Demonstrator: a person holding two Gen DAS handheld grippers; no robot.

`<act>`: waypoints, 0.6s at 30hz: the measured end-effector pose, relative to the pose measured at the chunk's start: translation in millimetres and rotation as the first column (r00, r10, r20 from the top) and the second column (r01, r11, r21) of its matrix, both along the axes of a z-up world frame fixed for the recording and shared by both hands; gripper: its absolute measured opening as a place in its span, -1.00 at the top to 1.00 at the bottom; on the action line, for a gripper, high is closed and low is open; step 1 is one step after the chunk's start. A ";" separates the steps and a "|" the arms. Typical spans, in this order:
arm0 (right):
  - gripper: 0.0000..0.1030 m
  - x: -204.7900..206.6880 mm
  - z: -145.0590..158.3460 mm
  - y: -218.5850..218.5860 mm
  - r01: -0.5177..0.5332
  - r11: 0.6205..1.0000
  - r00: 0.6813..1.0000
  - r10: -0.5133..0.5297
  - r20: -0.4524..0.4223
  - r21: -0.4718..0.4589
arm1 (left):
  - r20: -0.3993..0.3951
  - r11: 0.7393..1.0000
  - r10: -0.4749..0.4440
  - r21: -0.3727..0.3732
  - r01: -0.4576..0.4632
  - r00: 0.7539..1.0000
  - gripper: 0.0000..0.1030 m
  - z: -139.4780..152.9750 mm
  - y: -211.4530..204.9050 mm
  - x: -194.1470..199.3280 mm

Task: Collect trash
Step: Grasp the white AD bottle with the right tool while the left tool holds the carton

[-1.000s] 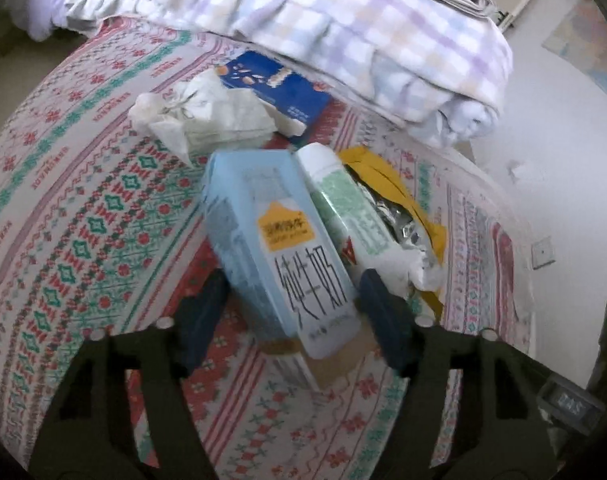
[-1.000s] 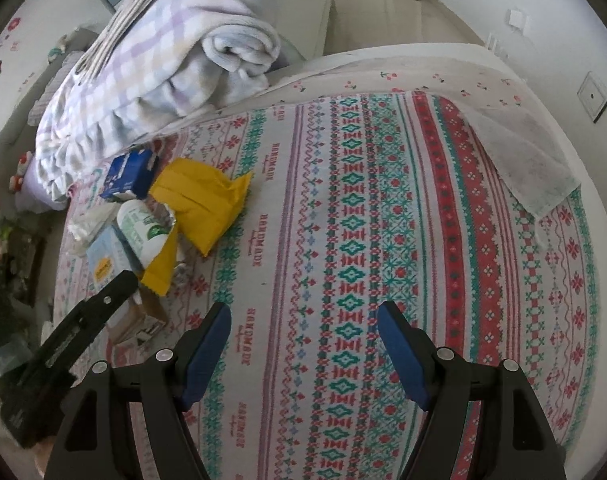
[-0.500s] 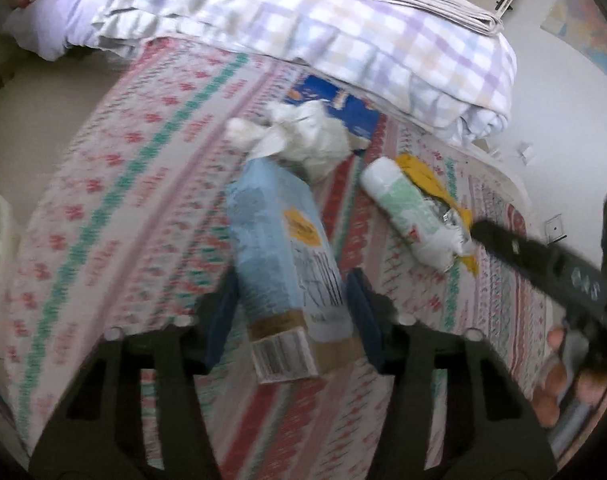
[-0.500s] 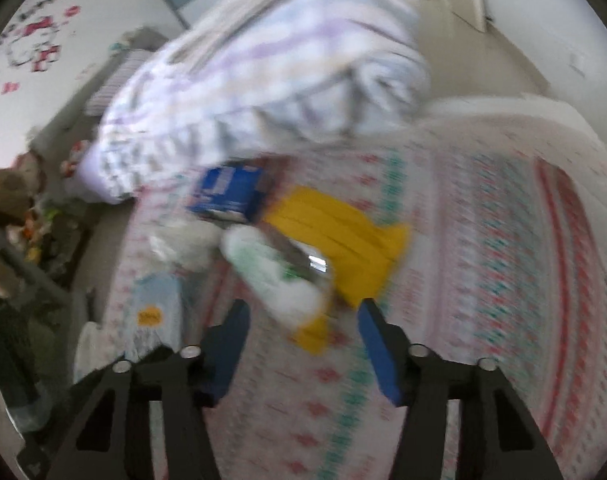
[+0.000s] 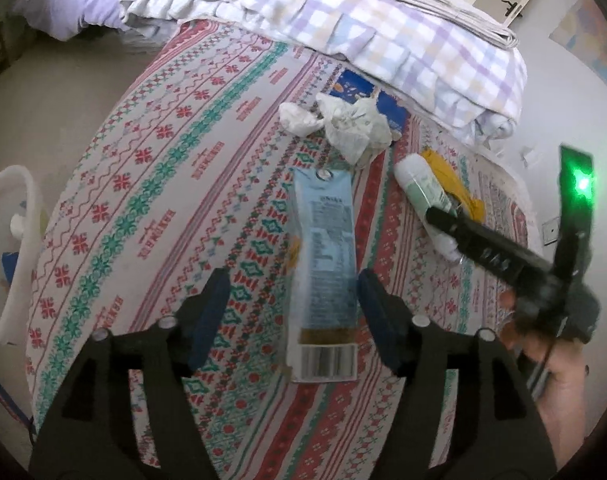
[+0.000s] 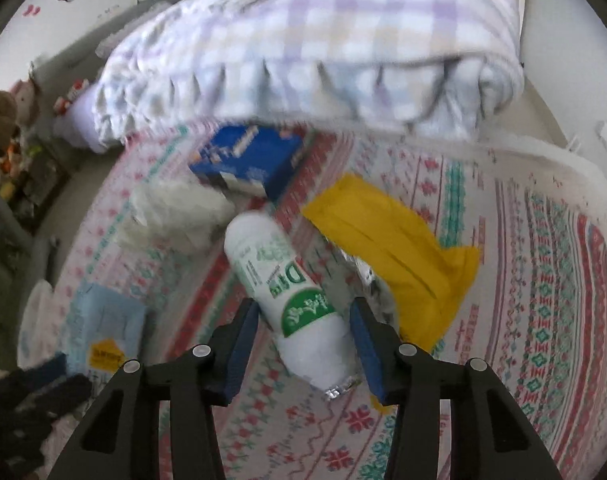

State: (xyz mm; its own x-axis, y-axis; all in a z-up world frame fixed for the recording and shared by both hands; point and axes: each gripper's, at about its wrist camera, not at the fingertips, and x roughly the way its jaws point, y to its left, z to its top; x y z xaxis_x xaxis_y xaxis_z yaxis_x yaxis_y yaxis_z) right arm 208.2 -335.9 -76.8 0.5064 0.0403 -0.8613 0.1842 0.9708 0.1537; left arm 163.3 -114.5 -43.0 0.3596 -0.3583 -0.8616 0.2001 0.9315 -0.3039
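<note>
A pale blue milk carton (image 5: 323, 268) lay flat on the patterned bed, barcode end nearest. Beside it lay a white-and-green bottle (image 6: 287, 296) against a yellow wrapper (image 6: 395, 248), with crumpled white tissue (image 5: 347, 128) and a blue box (image 6: 247, 160) beyond.

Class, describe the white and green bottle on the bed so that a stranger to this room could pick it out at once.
Start at the folded checked quilt at the back of the patterned bedspread. Just in front lie a blue box and a yellow wrapper; the bottle lies on its side beside the wrapper, between the right gripper fingers. It alone is round, white with a green label.
</note>
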 end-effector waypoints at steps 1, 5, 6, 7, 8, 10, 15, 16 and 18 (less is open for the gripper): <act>0.11 -0.1 -2.2 -0.7 -0.002 1.000 1.000 0.002 -0.013 -0.007 | 0.006 1.000 -0.007 -0.003 0.007 1.000 -0.35 0.6 -2.8 0.9; 0.20 -4.5 0.8 -4.2 -0.020 1.000 1.000 0.020 -0.014 0.012 | 0.005 0.999 -0.038 0.012 0.038 0.999 -0.41 -2.9 -15.4 2.6; 0.23 -7.0 3.7 -5.5 -0.025 0.999 1.000 0.025 -0.010 0.020 | -0.001 0.999 -0.043 0.012 0.043 0.999 -0.41 -4.6 -18.5 2.9; 0.27 -10.6 7.7 -7.1 -0.030 0.999 1.000 0.030 -0.005 0.024 | -0.009 0.999 -0.053 0.011 0.053 0.999 -0.41 -7.0 -23.9 2.9; 0.27 -13.2 11.3 -7.7 -0.032 0.999 0.999 0.032 -0.002 0.026 | -0.012 0.998 -0.060 0.011 0.060 0.998 -0.41 -7.9 -27.1 2.4; 0.27 -19.7 20.8 -9.9 -0.026 0.999 1.000 0.026 0.005 0.037 | -0.014 0.996 -0.080 0.027 0.080 0.997 -0.41 -9.8 -36.0 0.6; 0.27 -33.2 34.4 -11.6 -0.009 0.997 1.000 0.009 -0.008 0.076 | -0.020 0.993 -0.086 0.078 0.087 0.996 0.00 -14.6 -43.5 -3.4; 0.27 -38.8 36.7 -12.0 0.000 0.996 1.000 0.002 -0.019 0.086 | -0.022 0.993 -0.086 0.079 0.087 0.996 0.11 -14.7 -43.0 -3.7; 0.27 -48.0 41.5 -12.0 0.011 0.994 0.999 -0.007 -0.032 0.108 | -0.024 0.994 -0.086 0.073 0.087 0.996 0.28 -13.6 -40.2 -5.5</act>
